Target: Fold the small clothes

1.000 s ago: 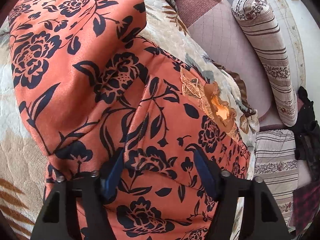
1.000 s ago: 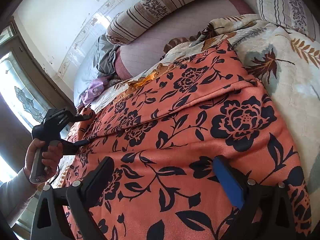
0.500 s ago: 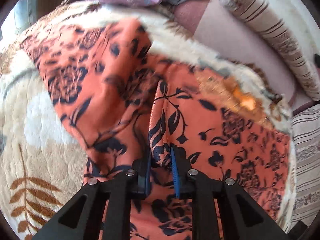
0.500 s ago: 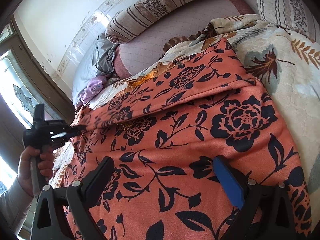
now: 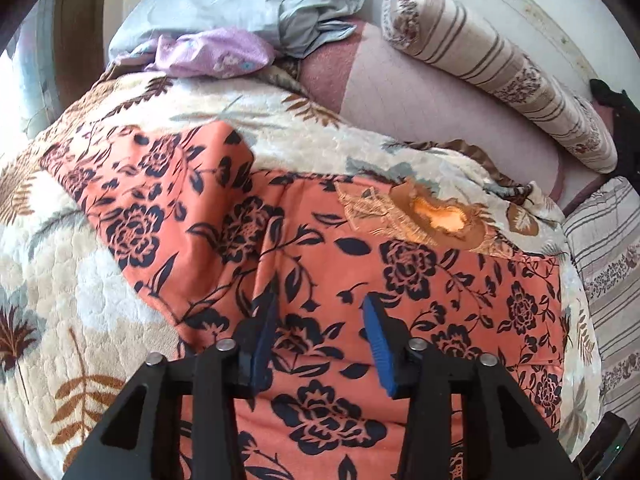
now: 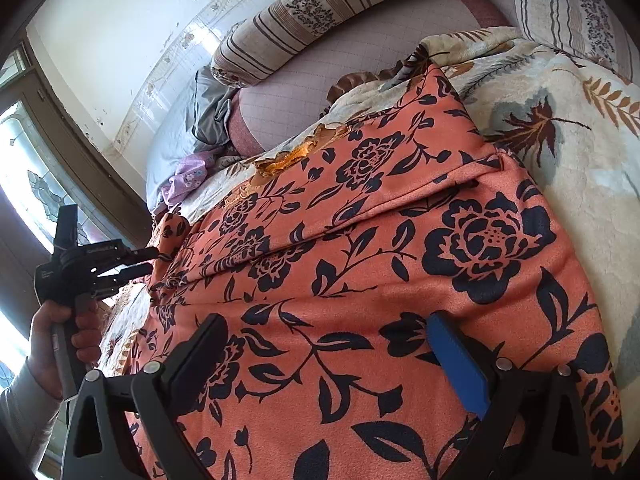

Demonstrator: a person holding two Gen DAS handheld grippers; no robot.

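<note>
Left wrist view is showing the orange flowered garment (image 5: 360, 280) lying spread on the patterned blanket (image 5: 60, 288) that is covering the bed, one sleeve-like flap angling off toward the upper left. A fold ridge is running across the cloth in the right wrist view (image 6: 360, 216), so one part appears to be lying doubled over the body.

Left gripper (image 5: 320, 324) is hovering just above the cloth, fingers standing apart with nothing between them. Right gripper (image 6: 336, 352) is sitting over the near edge of the garment, fingers wide apart, also holding nothing. In the right wrist view the left gripper is showing at the far left (image 6: 132, 260), close to the cloth's far end; from there I cannot tell whether it is touching the fabric.

Judgement: a fold is part done and both tools are between grasps. Next move is probably calling for each gripper to pinch an edge or corner, likely the loose flap for the left one, and carry it over the body evenly so the layers are landing flat.

Beyond the blanket: striped bolster (image 5: 500, 68), grey and lilac clothes (image 5: 224, 52) lying bunched at the bed's far end.
</note>
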